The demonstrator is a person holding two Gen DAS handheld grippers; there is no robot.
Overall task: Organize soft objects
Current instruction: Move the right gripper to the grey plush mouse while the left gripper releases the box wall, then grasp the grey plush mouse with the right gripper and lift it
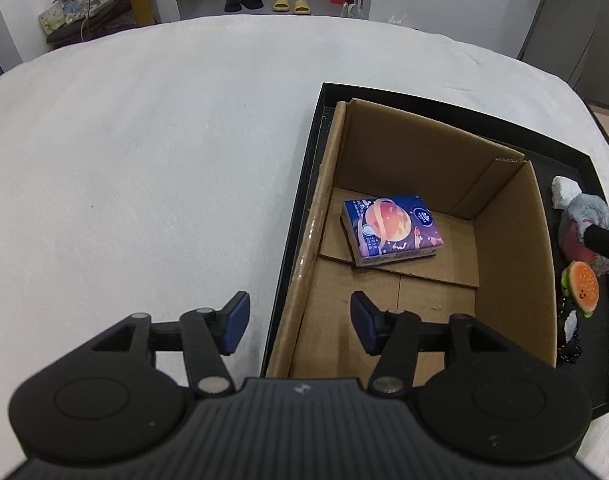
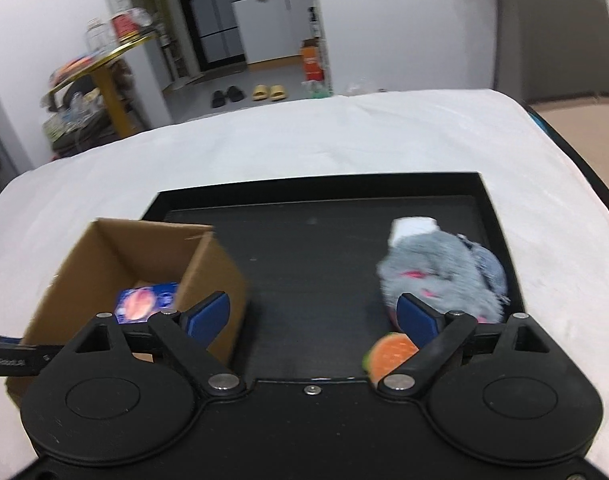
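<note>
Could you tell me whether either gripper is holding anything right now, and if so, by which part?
Nothing is held. The left gripper is open over the cardboard box; the tissue pack lies inside. The right gripper is open over the black tray.

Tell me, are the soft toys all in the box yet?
Not yet. Done: the tissue pack lies in the box. In hand: nothing; the left gripper and right gripper are both open and empty. Left: the grey plush, the burger toy and a white piece sit on the black tray beside the box.
</note>
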